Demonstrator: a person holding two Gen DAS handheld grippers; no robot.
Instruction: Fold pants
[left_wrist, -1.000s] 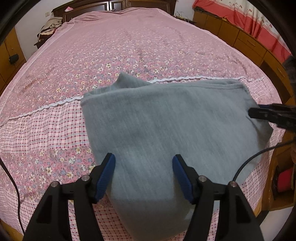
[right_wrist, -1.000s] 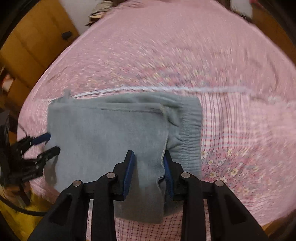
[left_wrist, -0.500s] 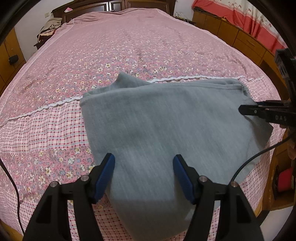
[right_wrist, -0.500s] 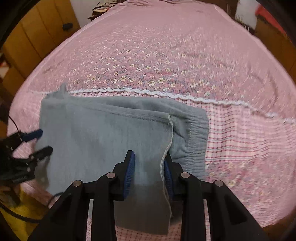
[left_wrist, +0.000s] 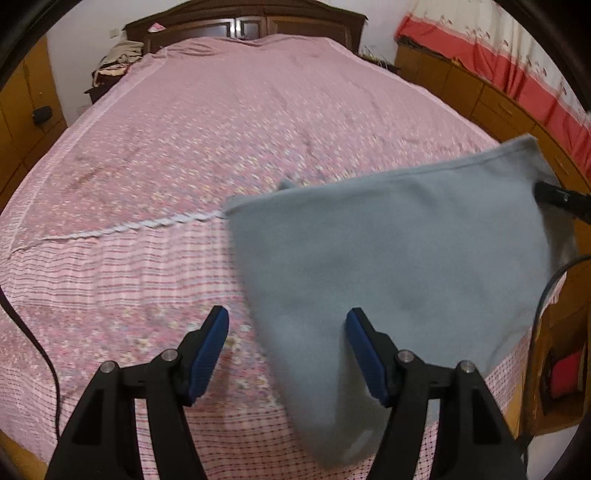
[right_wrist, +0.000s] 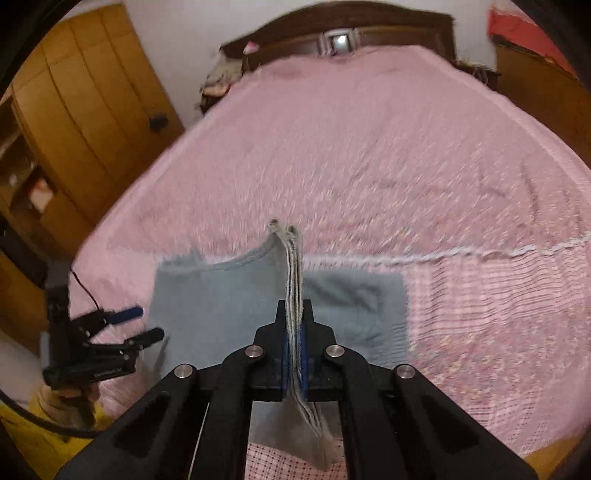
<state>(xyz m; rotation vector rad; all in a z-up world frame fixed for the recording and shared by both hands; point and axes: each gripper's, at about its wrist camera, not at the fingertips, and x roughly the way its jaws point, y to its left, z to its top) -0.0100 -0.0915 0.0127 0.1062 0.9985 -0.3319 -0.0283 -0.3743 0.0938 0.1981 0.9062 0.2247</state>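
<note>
Pants (right_wrist: 221, 306) on pink bed (right_wrist: 369, 147), edge clamped in right gripper (right_wrist: 294, 343); left gripper (left_wrist: 286, 347) apart.

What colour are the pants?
Plain grey-blue pants, clearest in the left wrist view.

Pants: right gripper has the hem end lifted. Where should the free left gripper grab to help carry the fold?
Probably the near left edge of the grey pants, where the left gripper already straddles the fabric, jaws open. Come from the bed's foot. The right gripper pinches the stacked hems upright, so that limp edge hangs unsupported.
</note>
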